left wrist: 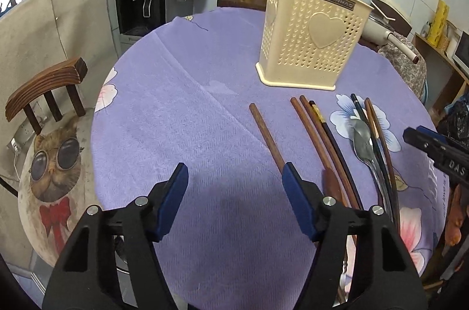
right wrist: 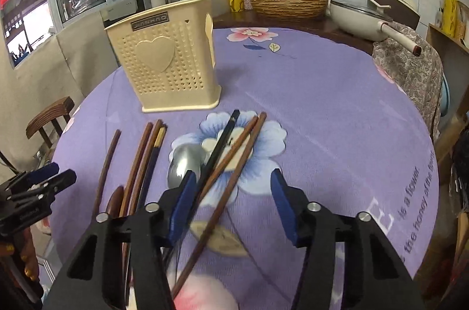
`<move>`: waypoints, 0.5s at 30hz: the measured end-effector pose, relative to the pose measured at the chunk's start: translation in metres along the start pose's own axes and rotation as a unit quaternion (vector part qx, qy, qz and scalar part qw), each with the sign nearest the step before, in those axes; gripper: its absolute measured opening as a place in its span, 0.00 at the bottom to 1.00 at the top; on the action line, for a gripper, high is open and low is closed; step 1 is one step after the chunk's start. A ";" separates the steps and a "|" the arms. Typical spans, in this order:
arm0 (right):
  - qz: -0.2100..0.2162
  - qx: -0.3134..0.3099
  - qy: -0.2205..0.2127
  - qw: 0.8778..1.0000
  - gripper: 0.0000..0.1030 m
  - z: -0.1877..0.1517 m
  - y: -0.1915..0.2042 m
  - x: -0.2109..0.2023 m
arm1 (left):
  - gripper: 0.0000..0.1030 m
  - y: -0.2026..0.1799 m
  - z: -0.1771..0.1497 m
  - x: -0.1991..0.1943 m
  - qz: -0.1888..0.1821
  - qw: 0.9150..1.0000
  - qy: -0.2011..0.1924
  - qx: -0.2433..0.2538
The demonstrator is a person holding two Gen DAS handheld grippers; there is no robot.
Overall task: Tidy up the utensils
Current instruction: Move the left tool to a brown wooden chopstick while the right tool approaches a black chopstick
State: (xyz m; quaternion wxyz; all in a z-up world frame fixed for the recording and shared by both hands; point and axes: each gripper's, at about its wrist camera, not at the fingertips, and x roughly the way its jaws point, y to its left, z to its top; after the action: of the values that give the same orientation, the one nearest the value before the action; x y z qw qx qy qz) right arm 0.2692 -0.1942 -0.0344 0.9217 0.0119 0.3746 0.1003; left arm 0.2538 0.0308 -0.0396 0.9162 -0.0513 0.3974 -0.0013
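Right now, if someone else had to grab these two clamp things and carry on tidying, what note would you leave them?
Left gripper: open, empty, above bare cloth beside a lone brown chopstick.
Right gripper: open, nothing gripped, over two brown chopsticks and a black one.
Cream holder stands upright past the utensils; whether anything is inside cannot be seen.
Metal spoon, wooden spoon and more chopsticks lie on the purple tablecloth.
Done: nothing visibly sorted. Left: everything on the cloth into the holder.

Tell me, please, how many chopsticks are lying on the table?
7. A lone brown chopstick lies leftmost; right of it, a brown pair and a dark gold-banded chopstick lie together; a black chopstick and a second brown pair lie by the metal spoon. More may be hidden.
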 end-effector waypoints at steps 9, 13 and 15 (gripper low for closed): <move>0.030 0.030 0.051 0.998 0.26 0.038 0.004 0.055 | 0.52 -0.002 0.017 0.026 -0.004 0.999 0.032 -0.006; 0.021 0.048 0.063 0.997 0.25 0.047 -0.002 0.070 | 0.50 -0.001 0.022 0.033 -0.009 0.999 0.042 -0.016; 0.014 0.047 0.067 0.997 0.25 0.049 0.000 0.075 | 0.50 -0.002 0.025 0.035 -0.004 0.999 0.038 -0.014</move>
State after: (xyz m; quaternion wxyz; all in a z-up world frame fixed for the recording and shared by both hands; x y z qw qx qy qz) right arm 0.3557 -0.1774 -0.0511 0.8915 0.0535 0.4395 0.0959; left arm 0.2960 0.0292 -0.0481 0.8995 -0.0659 0.4320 -0.0013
